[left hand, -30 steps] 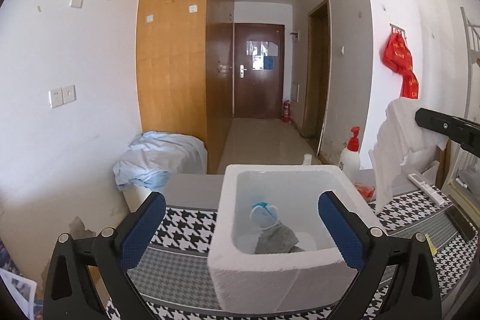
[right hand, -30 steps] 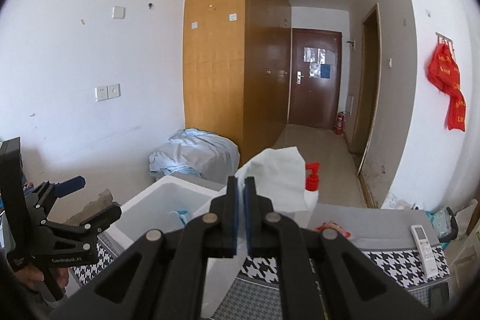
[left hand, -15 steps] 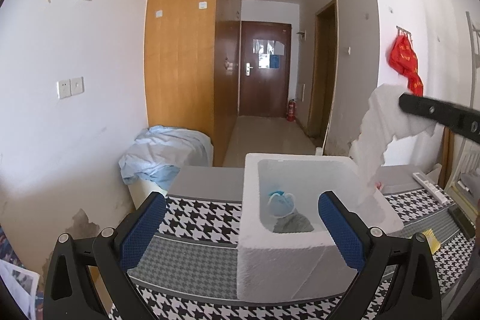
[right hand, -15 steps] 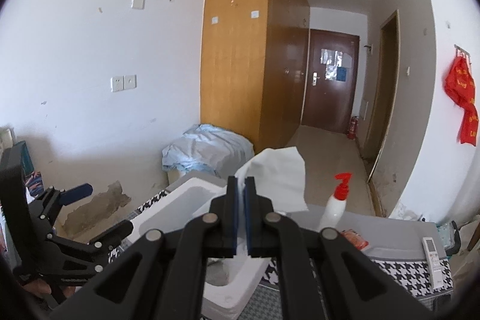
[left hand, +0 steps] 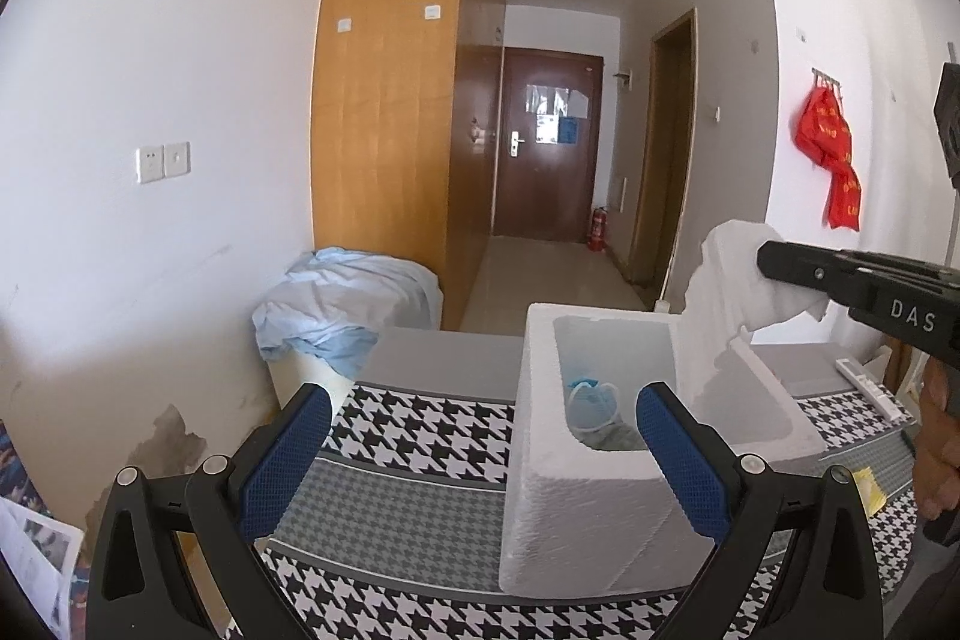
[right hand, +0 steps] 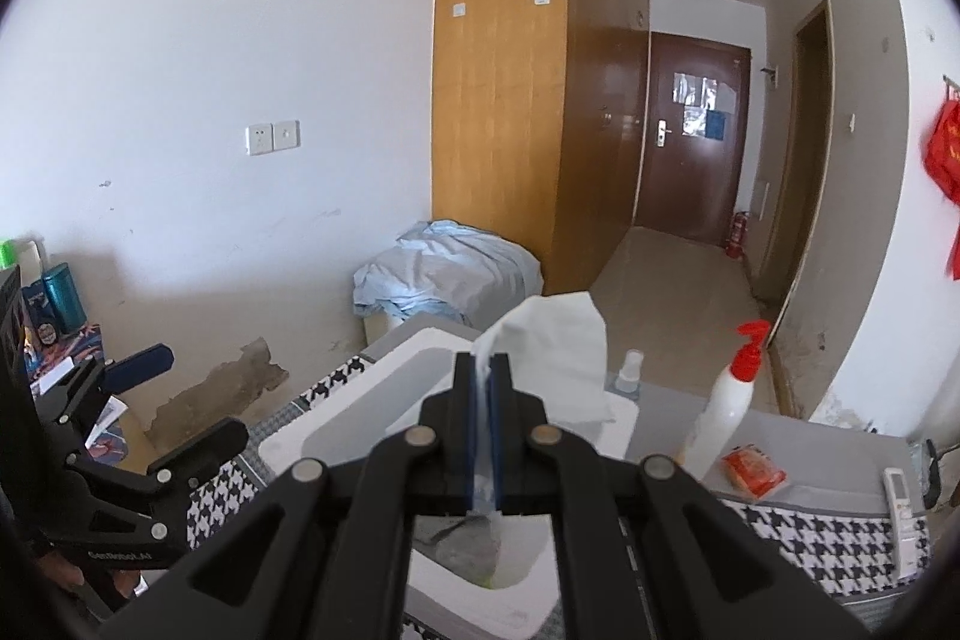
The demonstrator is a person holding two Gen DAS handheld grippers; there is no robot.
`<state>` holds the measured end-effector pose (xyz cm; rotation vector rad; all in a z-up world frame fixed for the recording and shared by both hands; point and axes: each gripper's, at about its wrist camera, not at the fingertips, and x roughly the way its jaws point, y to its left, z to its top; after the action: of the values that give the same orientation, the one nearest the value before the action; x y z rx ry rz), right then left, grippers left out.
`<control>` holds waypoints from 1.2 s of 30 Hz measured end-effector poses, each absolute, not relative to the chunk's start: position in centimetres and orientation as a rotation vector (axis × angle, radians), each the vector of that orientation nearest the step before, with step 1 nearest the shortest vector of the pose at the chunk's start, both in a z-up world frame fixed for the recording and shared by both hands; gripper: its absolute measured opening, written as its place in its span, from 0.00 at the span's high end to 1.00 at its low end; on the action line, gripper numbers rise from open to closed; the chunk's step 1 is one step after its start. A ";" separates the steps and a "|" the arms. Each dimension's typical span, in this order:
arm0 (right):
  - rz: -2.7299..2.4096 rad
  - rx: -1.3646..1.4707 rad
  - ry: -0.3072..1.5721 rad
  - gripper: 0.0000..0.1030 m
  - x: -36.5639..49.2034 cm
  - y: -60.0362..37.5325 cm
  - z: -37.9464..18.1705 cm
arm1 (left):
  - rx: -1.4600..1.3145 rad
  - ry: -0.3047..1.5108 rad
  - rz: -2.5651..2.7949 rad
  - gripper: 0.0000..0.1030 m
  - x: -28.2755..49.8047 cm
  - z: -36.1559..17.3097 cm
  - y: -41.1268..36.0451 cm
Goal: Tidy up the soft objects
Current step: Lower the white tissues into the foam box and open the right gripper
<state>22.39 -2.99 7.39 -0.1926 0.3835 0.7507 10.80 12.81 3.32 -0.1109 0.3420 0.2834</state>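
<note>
The right tongs (right hand: 483,436) are clamped shut on a thin white cloth (right hand: 552,358), whose upper end stands up past the blue pads in the centre of the right wrist frame while a narrow strip hangs below them. In the left wrist frame the same white cloth (left hand: 729,304) sits at the right, pinched at the tip of the black right tongs (left hand: 774,262) and drooping down over the right-hand wall of an open white foam box (left hand: 576,520). The box stands on a tabletop covered in black-and-white houndstooth fabric (left hand: 420,436), at lower centre of that frame.

Inside the box, at lower centre, lie a pale blue mesh-like soft item (left hand: 591,400) and a grey crumpled cloth (left hand: 618,437) just beside it; what exactly they are is hard to make out.

The left tongs (left hand: 483,454) are spread wide open and hold nothing, their blue pads (left hand: 285,454) framing the near left part of the box along the bottom of the frame.

To the right in the right wrist frame, a white pump bottle with a red top (right hand: 729,400) stands upright on the grey strip of the tabletop, with an orange packet (right hand: 753,469) lying near its base and a white remote control (right hand: 900,505) further right.
</note>
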 end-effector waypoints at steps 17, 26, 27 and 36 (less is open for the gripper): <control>0.743 -0.208 0.441 0.94 23.2 -1.4 5.9 | -0.132 0.331 0.319 0.01 10.4 3.2 13.8; 0.732 -0.234 0.487 0.94 23.7 -0.6 4.8 | -0.117 0.327 0.319 0.01 10.3 3.3 13.7; 0.734 -0.235 0.499 0.94 23.8 -0.6 4.7 | -0.118 0.326 0.320 0.01 10.3 3.4 13.7; 0.758 -0.204 0.536 0.37 24.5 -0.6 4.1 | -0.115 0.323 0.319 0.01 10.2 3.3 13.5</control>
<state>24.49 -0.64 4.09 -0.2044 0.5356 0.7579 10.23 13.50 3.28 -0.1152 0.3230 0.3191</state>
